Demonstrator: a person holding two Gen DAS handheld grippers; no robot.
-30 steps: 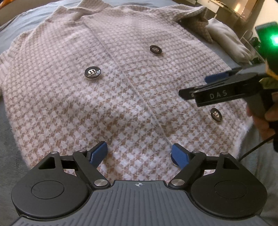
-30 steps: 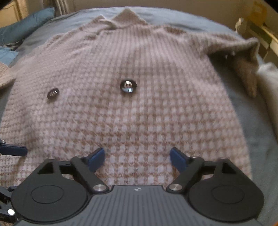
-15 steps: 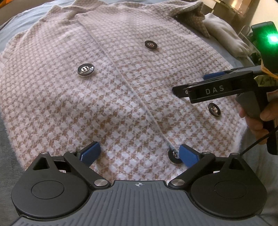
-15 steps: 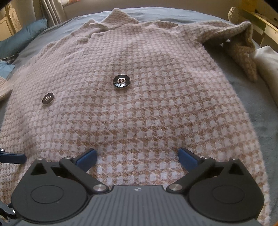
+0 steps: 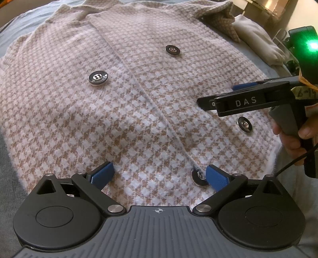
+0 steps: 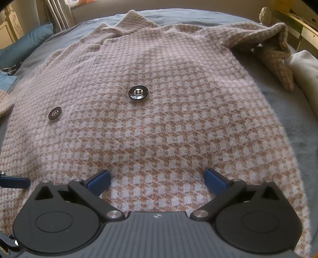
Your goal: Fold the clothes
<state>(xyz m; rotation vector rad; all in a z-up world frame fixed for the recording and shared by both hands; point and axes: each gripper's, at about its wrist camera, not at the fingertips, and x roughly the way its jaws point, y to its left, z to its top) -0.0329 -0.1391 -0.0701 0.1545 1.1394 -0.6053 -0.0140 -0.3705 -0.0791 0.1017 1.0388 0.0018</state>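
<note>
The coat point(image 5: 139, 111) lies flat on the bed point(image 6: 288, 111). Left gripper point(image 5: 159, 174) and right gripper point(image 6: 157, 179), both spread wide, grasp nothing. Only the left view shows the hem button point(image 5: 198, 176); only the right shows the pillow point(image 6: 25, 51).

grey-blue bed cover point(image 6: 294, 119) underneath; teal pillow point(image 6: 25, 51) far left, cream folded cloth point(image 6: 306, 69) at right edge, curtain point(image 6: 57, 15) and pale wooden furniture point(image 6: 302, 25) behind the bed.
</note>
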